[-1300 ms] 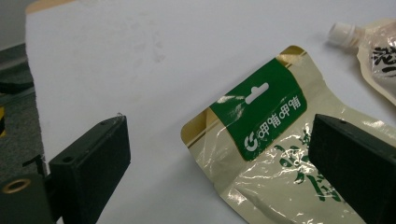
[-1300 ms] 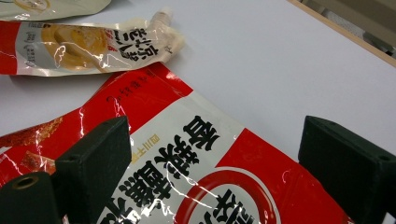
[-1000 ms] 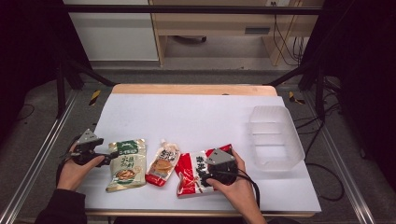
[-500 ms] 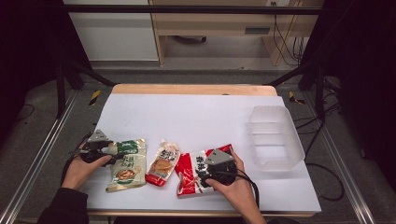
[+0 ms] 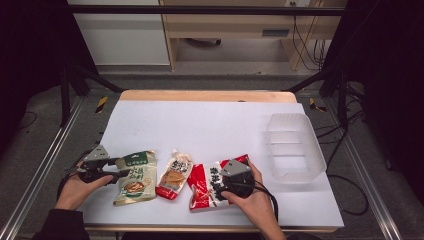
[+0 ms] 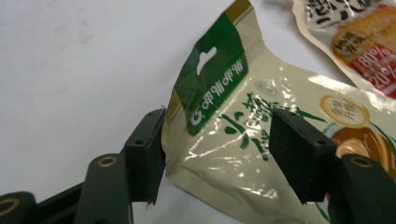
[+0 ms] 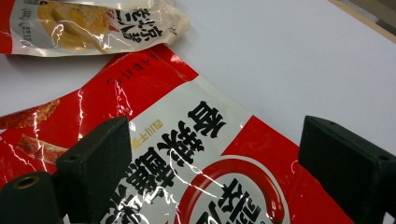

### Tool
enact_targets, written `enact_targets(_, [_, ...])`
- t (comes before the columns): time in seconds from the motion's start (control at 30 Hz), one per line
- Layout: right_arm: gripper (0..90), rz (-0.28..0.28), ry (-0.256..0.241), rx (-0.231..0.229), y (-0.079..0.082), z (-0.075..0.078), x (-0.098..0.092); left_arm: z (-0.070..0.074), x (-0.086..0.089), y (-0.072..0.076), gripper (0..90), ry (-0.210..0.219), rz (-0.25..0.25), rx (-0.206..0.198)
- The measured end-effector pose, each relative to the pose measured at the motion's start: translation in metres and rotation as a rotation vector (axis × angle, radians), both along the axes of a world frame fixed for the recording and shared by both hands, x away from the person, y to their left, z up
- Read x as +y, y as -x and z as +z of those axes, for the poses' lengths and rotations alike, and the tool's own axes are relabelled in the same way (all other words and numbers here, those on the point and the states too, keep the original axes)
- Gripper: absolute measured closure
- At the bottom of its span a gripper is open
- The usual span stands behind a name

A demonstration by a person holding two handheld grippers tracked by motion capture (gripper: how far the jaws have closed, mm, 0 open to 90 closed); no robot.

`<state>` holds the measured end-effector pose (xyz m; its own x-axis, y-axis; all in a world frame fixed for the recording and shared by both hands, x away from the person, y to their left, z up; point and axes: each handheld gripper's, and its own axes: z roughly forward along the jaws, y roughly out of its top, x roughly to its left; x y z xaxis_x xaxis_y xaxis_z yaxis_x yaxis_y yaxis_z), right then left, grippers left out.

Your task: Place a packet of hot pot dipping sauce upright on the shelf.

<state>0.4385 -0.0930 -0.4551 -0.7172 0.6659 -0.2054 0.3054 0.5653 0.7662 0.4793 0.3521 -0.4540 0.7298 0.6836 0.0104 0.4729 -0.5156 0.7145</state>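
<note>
Lying in a row at the near edge of the white table [image 5: 210, 125] are three glossy snack pouches. Jaws of the left gripper [image 6: 215, 154] stand spread around the green-topped pouch [image 6: 243, 140], its corner between them. Jaws of the right gripper [image 7: 212, 172] stand spread over the red pouch [image 7: 187, 154]. Between these lies the small orange pouch [image 5: 173, 175]. One translucent plastic bin [image 5: 295, 147] sits to the right; dark frame rails surround the table.

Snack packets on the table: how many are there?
3, all along the near edge: a green packet between the left gripper's open jaws, a small red pouch in the middle, and a red-and-white packet under the right gripper.
</note>
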Motion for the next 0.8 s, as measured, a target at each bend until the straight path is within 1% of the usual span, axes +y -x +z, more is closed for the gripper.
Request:
enact_targets(0.03, [10.2, 0.000, 0.001, 0.003, 0.000, -0.001, 0.000, -0.001, 0.002, -0.001, 44.0, 0.013, -0.010, 0.015])
enact_targets(0.1, [10.2, 0.001, 0.003, 0.003, 0.000, -0.001, 0.000, -0.002, 0.005, -0.001, 49.3, 0.015, -0.013, 0.020])
enact_targets(0.13, [10.3, 0.003, 0.006, 0.002, -0.001, -0.001, 0.000, -0.002, 0.005, -0.001, 50.7, 0.015, -0.013, 0.020])
enact_targets(0.2, [10.3, 0.004, 0.007, 0.004, -0.001, -0.001, 0.000, -0.003, 0.006, -0.003, 54.6, -0.001, -0.003, 0.004])
enact_targets(0.27, [10.3, 0.006, 0.006, 0.005, -0.001, -0.001, 0.001, -0.003, 0.005, -0.004, 58.4, -0.006, 0.000, 0.003])
enact_targets(0.33, [10.4, 0.008, 0.013, 0.007, -0.001, -0.002, 0.001, -0.006, 0.003, -0.009, 65.5, -0.028, 0.023, 0.000])
enact_targets(0.4, [10.3, 0.011, 0.016, 0.006, -0.001, -0.002, 0.002, -0.007, 0.004, -0.012, 72.6, -0.037, 0.044, 0.008])
enact_targets(0.43, [10.4, 0.012, 0.015, 0.006, 0.000, -0.003, 0.003, -0.006, 0.005, -0.013, 77.5, -0.039, 0.055, 0.008])
enact_targets(0.47, [10.4, 0.012, 0.015, 0.006, 0.000, -0.003, 0.003, -0.006, 0.005, -0.013, 80.6, -0.039, 0.055, 0.008])
enact_targets(0.5, [10.6, 0.011, 0.019, 0.004, 0.000, -0.003, 0.003, -0.004, 0.006, -0.014, 80.6, -0.022, 0.066, 0.008])
enact_targets(0.53, [10.7, 0.012, 0.021, -0.001, 0.000, -0.002, 0.003, 0.000, 0.007, -0.013, 87.0, -0.019, 0.074, -0.001])
enact_targets(0.57, [10.7, 0.012, 0.017, 0.000, 0.000, -0.002, 0.003, 0.003, 0.009, -0.011, 88.8, -0.016, 0.079, -0.004])
enact_targets(0.7, [10.6, 0.013, 0.016, 0.001, 0.000, -0.001, 0.001, 0.020, 0.021, -0.003, 90.0, 0.031, 0.098, -0.015])
enact_targets(0.73, [10.6, 0.011, 0.013, 0.001, 0.000, -0.001, 0.001, 0.020, 0.021, -0.003, 90.0, 0.031, 0.098, -0.015])
enact_targets(0.77, [10.6, 0.009, 0.010, 0.001, 0.000, -0.001, 0.001, 0.031, 0.026, 0.002, 90.0, 0.058, 0.103, -0.025])
enact_targets(0.8, [10.6, 0.009, 0.010, 0.001, 0.000, -0.001, 0.001, 0.031, 0.026, 0.002, 90.0, 0.058, 0.103, -0.025])
